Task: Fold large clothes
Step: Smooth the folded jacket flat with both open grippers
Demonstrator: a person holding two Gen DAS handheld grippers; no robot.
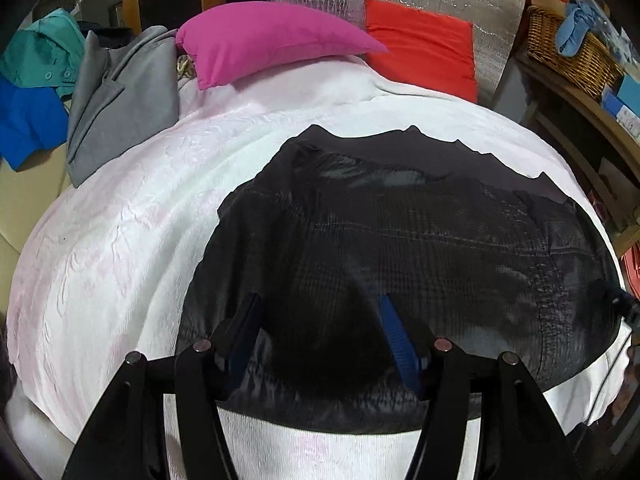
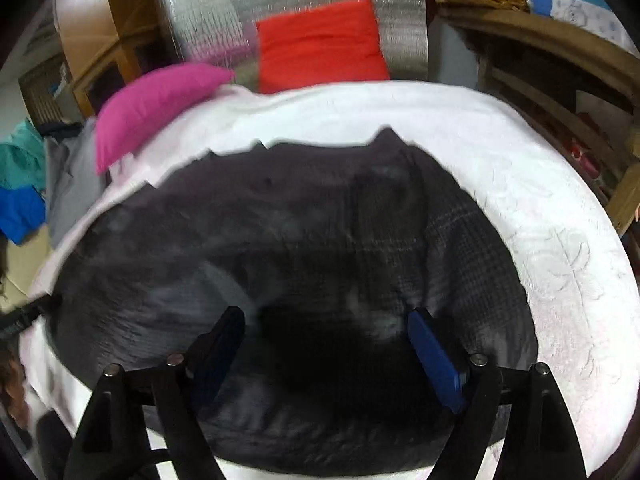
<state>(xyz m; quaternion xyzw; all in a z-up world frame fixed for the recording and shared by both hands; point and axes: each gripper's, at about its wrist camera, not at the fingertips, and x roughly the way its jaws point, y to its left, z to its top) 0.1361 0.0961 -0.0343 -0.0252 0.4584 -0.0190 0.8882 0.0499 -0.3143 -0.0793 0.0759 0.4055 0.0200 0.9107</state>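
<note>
- The left gripper (image 1: 320, 308) is hovering over the dark coat (image 1: 400, 248), its jaws standing apart with nothing pinched between them.
- The right gripper (image 2: 326, 320) is hanging above the same coat (image 2: 280, 248), jaws spread wide and gripping nothing.
- The coat is lying folded on the white bedspread (image 1: 120, 240), directly beneath and ahead of both grippers.
- Beyond the coat, a pink pillow (image 1: 264, 36) and a red pillow (image 1: 424, 44) are sitting at the far end of the bed.
- Far left of the left gripper, a grey garment (image 1: 120, 100), a teal one (image 1: 40, 56) and a blue one (image 1: 28, 120) are lying in a heap.
- Far right, a wicker basket (image 1: 568, 52) is sitting on a wooden shelf.
</note>
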